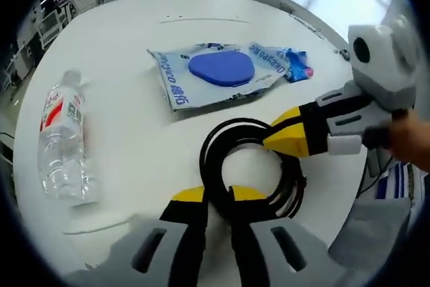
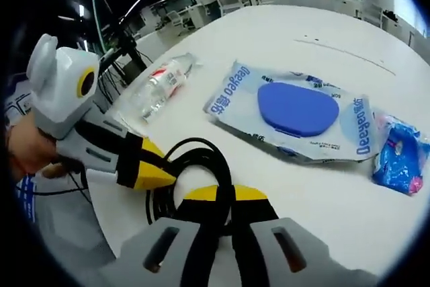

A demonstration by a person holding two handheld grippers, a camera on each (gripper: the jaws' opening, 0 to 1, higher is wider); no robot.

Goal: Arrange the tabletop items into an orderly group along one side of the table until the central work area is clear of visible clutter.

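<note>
Yellow-tipped, your left gripper point(image 1: 218, 196) rises from the bottom of the left gripper view, its jaws nearly closed around a strand of the coiled black cable point(image 1: 252, 169), a glossy round loop lying on the white round table point(image 1: 127, 38). Your right gripper point(image 1: 285, 132) reaches in from the right, its yellow tips touching the far side of the coil. Beyond the coil lies a flat, crinkled wet-wipes pack point(image 1: 215, 75) with a smooth oval blue lid and upside-down print reading "Deeyeo". Just beside its right end sits a small blue packet point(image 1: 297, 65) with pink markings. Well apart on the left, a clear plastic bottle point(image 1: 62, 136) with a red and white label lies on its side.

From the right gripper view, your right gripper point(image 2: 225, 196) pinches the cable point(image 2: 195, 166), jaws almost shut on it. Your left gripper point(image 2: 151, 169) enters from the left, touching the coil. The wipes pack point(image 2: 295, 112), "Deeyeo" readable on both ends, lies beyond, the blue packet point(image 2: 398, 152) at right and the bottle point(image 2: 158, 85) at left on the table point(image 2: 336, 25).
</note>
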